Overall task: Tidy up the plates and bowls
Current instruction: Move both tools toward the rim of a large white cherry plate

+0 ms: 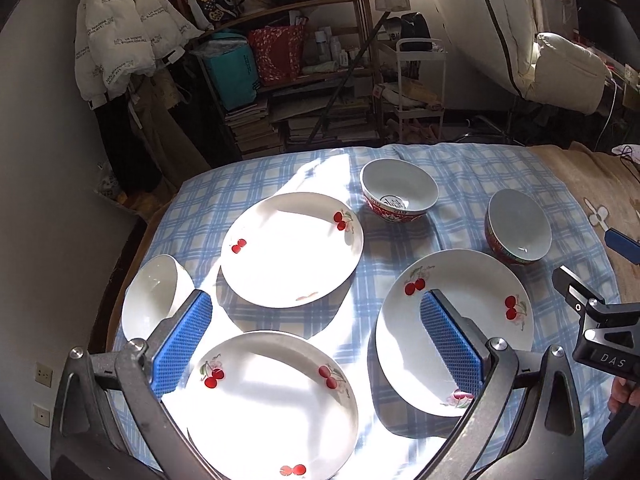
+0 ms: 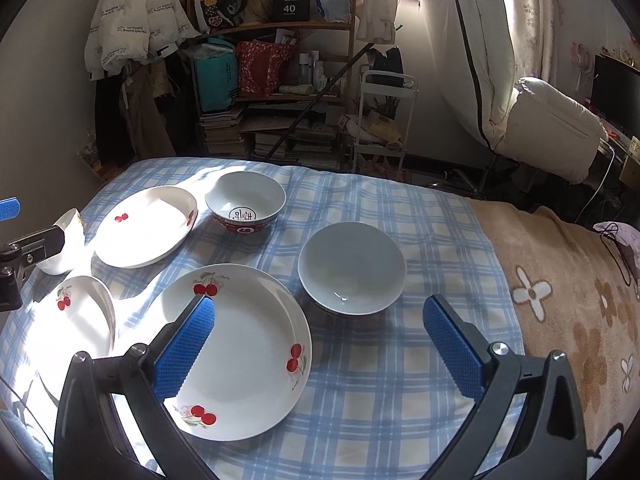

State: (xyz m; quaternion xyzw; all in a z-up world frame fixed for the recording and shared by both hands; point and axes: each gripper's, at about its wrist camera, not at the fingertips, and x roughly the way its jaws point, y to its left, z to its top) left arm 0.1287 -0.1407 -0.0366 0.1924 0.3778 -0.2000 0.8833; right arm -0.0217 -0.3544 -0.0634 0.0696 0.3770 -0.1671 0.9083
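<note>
Blue-and-white checked cloth [image 2: 360, 380] covers the work surface, with a brown flowered blanket [image 2: 568, 320] adjoining it on the right and strong sunlight across the left half.

Left gripper [image 1: 316, 332]: jaws spread wide, nothing held between the blue pads. It hangs above the nearest cherry-print plate [image 1: 272, 408], which lies at the near edge of the cloth directly below it. A plain white bowl [image 1: 154, 296] sits just beyond that plate on the far left, partly hidden by the left finger.

Right gripper [image 2: 320, 340]: jaws likewise wide apart and holding nothing. Its left finger overlaps, in the right wrist view, a second cherry-print plate [image 2: 248, 344] lying flat on the cloth; whether it touches the plate cannot be told. Just beyond and right of this plate stands a red-sided bowl [image 2: 352, 268], upright, interior grey-white, close to the plate's rim but apart from it.

Farther back, a third cherry-print plate [image 1: 292, 248] lies flat in the sunlit patch. To its right, near the far edge, stands a second red-patterned bowl [image 2: 245, 202] with a dark emblem on its inside bottom, upright and separate from the plate.

All six pieces rest singly on the cloth; none is stacked.

Behind the surface stand a cluttered wooden shelf [image 1: 360, 60], piled books and a hanging white padded jacket [image 1: 128, 36].
</note>
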